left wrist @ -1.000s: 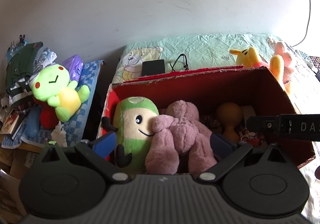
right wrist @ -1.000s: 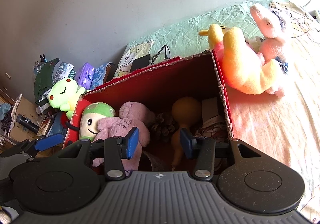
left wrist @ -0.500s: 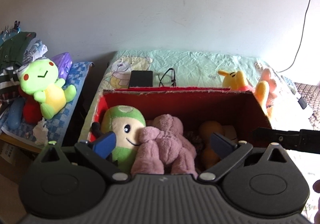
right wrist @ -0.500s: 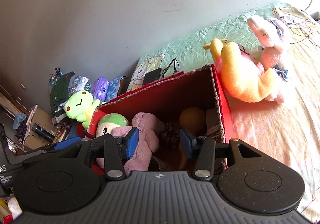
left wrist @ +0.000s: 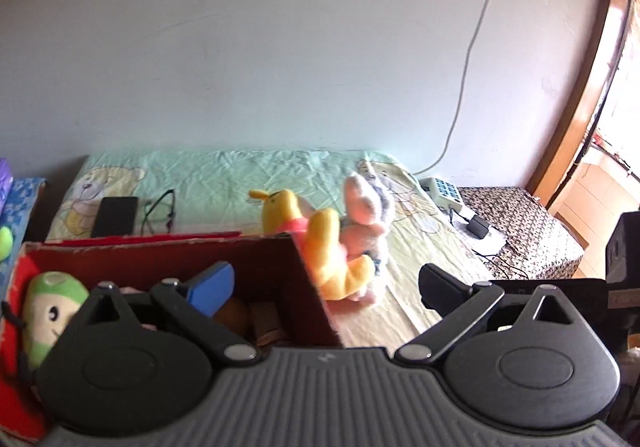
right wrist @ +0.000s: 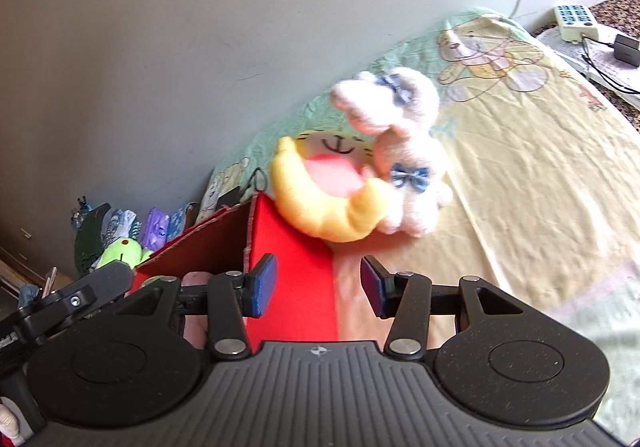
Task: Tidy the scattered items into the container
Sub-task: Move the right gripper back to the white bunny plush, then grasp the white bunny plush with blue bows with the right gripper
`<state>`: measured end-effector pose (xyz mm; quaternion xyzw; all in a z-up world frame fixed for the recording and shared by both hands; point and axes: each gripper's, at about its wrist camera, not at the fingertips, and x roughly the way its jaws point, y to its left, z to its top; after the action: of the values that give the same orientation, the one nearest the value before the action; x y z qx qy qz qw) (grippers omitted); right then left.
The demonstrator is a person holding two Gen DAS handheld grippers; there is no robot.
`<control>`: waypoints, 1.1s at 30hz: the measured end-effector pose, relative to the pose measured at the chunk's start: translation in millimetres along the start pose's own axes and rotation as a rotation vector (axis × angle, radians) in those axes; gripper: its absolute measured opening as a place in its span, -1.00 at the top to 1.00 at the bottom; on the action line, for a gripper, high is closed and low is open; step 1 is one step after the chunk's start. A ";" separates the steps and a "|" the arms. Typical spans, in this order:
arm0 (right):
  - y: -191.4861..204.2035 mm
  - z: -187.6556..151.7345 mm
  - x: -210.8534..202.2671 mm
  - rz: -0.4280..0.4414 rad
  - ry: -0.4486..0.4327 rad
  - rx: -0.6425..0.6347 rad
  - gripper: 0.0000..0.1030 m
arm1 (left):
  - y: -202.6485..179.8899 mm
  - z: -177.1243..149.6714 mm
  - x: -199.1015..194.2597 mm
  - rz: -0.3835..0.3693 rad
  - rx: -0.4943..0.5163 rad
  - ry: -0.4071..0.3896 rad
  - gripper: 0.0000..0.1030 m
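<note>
while my left gripper (left wrist: 324, 287) sits spread wide and empty over the right wall of the red box (left wrist: 256, 259), my right gripper (right wrist: 316, 287) is parted wide too, gripping nothing. the yellow plush (right wrist: 320, 203) and pink bunny (right wrist: 404, 151) lie touching on the bed sheet (right wrist: 540, 167) at my twelve o'clock, just beyond the box corner. a green plush (left wrist: 44, 307) sits inside at nine o'clock.

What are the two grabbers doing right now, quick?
Left gripper: open, holding nothing, above the red box edge.
Right gripper: open, empty, pointing toward the yellow plush and pink bunny.
</note>
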<state>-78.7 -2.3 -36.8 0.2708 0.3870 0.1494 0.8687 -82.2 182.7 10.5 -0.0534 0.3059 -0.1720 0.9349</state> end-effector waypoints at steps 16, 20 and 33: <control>-116.1 97.8 19.5 -0.016 0.157 -0.088 -0.08 | -99.9 -5.5 147.7 0.046 0.028 0.130 -0.53; -124.8 109.2 39.4 0.032 0.203 -0.049 -0.10 | -102.2 -2.6 164.2 0.117 0.038 0.156 -0.49; -133.4 148.3 96.0 0.165 0.099 0.123 -0.38 | -82.8 50.5 183.5 0.138 -0.015 0.034 -0.72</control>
<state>102.6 -117.8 -89.6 0.3466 0.4142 0.2093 0.8152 62.1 40.1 -33.3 -0.0365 0.3260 -0.1056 0.9387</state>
